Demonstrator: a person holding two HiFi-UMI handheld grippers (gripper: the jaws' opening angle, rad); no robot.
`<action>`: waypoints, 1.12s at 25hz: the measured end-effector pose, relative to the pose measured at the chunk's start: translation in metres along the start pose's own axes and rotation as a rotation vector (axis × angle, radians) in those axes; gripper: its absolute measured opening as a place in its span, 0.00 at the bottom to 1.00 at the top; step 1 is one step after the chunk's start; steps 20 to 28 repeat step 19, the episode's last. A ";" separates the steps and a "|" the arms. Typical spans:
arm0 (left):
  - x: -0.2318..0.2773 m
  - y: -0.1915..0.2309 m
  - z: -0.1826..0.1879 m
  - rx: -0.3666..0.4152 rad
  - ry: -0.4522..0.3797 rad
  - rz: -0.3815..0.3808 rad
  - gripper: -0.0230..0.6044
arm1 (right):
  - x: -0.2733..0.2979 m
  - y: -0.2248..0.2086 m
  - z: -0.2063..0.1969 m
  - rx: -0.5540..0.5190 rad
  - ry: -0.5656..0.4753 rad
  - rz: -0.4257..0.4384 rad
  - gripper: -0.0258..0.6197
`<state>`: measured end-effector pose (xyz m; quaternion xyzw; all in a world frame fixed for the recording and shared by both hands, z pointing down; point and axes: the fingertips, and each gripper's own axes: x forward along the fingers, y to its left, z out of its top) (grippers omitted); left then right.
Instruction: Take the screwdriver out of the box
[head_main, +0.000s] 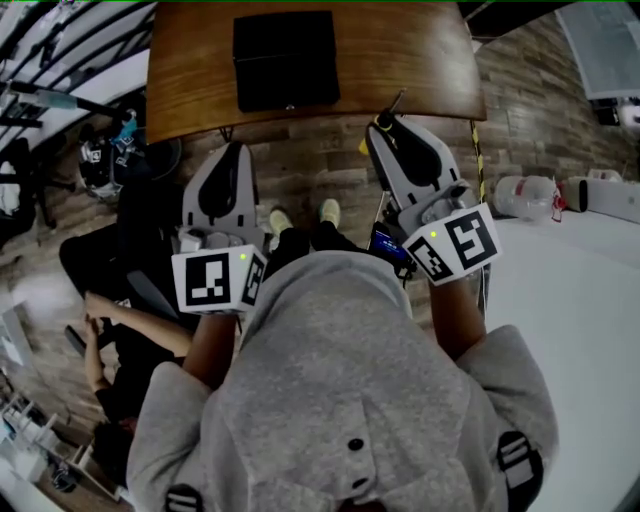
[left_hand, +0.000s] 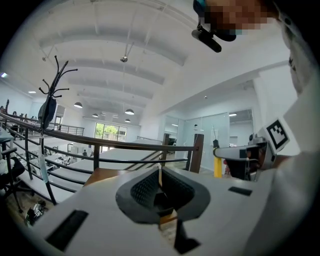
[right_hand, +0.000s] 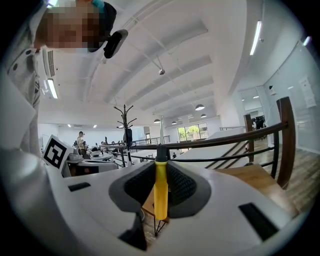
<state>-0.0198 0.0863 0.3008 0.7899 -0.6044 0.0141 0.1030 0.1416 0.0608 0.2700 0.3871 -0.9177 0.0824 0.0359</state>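
Somewhat short of the box (head_main: 285, 60) on the bench (head_main: 420, 60), our right gripper (right_hand: 161, 170) clamps its fingers (right_hand: 140, 186) on the screwdriver (right_hand: 160, 192); our left gripper (left_hand: 160, 176) keeps fingers together; box interior hidden.

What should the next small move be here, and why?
Probably carry the right gripper forward over the table and set the screwdriver down beside the black box. The screwdriver is out of the box, clamped upright in those jaws, near the table's front edge.
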 end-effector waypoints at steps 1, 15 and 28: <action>0.001 -0.003 0.000 0.005 0.003 -0.003 0.08 | -0.003 -0.004 -0.001 0.000 -0.002 -0.004 0.17; 0.003 -0.013 0.007 0.026 -0.008 -0.014 0.08 | -0.017 -0.023 0.005 -0.042 -0.010 -0.033 0.17; 0.002 -0.016 0.006 0.027 -0.004 -0.011 0.08 | -0.016 -0.025 0.009 -0.046 -0.019 -0.027 0.17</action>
